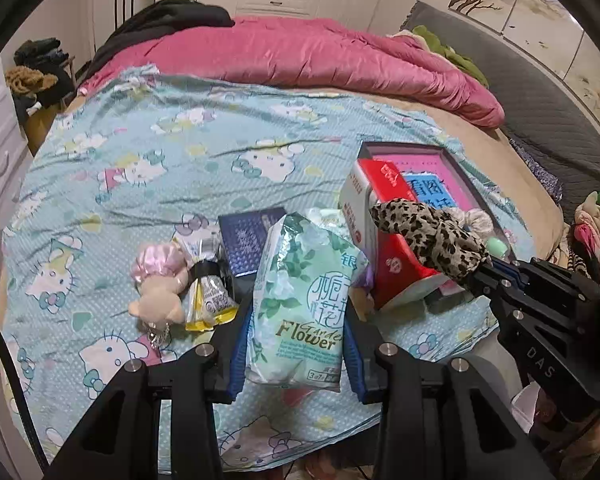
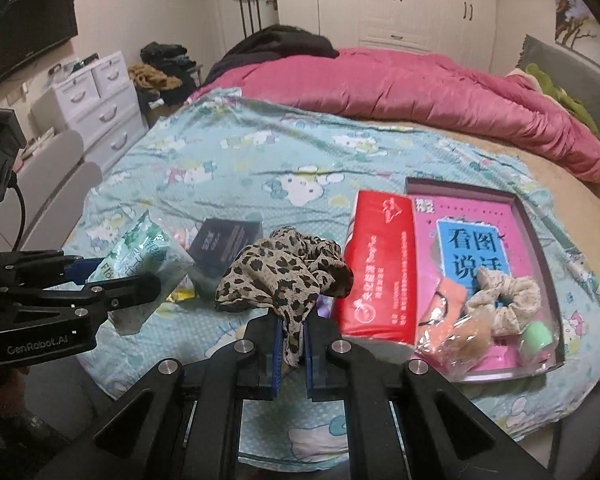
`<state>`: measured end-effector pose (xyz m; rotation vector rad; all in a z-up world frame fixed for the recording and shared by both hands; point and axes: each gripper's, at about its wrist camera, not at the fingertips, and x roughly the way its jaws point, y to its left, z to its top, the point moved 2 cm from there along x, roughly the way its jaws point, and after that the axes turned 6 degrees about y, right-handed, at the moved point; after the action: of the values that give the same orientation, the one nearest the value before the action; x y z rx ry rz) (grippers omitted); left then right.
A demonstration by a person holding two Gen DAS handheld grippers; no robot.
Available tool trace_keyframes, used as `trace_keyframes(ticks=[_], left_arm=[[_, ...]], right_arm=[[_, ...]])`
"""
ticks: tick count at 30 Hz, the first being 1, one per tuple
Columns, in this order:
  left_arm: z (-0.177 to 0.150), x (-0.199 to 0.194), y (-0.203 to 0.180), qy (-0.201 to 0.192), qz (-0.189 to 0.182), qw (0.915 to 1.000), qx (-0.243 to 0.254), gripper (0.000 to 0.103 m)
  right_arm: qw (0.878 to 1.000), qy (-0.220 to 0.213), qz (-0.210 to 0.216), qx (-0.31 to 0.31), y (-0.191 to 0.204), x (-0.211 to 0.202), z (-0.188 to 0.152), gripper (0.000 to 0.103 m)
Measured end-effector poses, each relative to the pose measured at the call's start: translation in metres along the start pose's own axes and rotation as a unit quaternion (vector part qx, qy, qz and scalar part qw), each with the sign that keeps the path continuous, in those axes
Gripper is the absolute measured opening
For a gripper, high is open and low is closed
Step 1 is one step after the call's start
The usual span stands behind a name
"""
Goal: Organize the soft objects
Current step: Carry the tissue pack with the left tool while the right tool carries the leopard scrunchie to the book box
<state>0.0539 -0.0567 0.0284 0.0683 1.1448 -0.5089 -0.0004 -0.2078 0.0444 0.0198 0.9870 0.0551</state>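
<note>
My left gripper [image 1: 296, 340] is shut on a pale green tissue pack [image 1: 300, 300] printed "Flower", held above the bed. The same tissue pack [image 2: 140, 248] shows at the left of the right wrist view. My right gripper [image 2: 292, 340] is shut on a leopard-print scrunchie [image 2: 284, 276], also lifted off the bed; that scrunchie [image 1: 432, 236] hangs at the right in the left wrist view. A shallow box [image 2: 540, 240] at the right holds a pink book, a red tissue box [image 2: 380, 264], a beige scrunchie [image 2: 504, 300] and small soft items.
On the Hello Kitty sheet [image 1: 160, 160] lie a small plush doll [image 1: 160, 284], a yellow sachet [image 1: 210, 300] and a dark blue box [image 1: 248, 236]. A pink quilt [image 1: 300, 56] is heaped at the far side. White drawers [image 2: 100, 108] stand left of the bed.
</note>
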Motion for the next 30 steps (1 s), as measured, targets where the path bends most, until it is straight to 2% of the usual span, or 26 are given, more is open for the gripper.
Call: trace_keyframes(ticks=[6, 15, 30], left_arm=[[0.008, -0.012, -0.014, -0.015, 0.001, 0.9998, 0.009, 0.040], [0.019, -0.020, -0.047, -0.027, -0.014, 0.9991, 0.030, 0.040], [0.047, -0.009, -0.120, -0.021, -0.054, 0.9959, 0.069, 0.040]], right_arm=[[1.000, -0.026, -0.005, 0.012, -0.013, -0.025, 0.005, 0.008], [0.997, -0.056, -0.039, 0.041, -0.049, -0.061, 0.006, 0.008], [0.986, -0.088, -0.083, 0.113, -0.128, -0.101, -0.014, 0.008]])
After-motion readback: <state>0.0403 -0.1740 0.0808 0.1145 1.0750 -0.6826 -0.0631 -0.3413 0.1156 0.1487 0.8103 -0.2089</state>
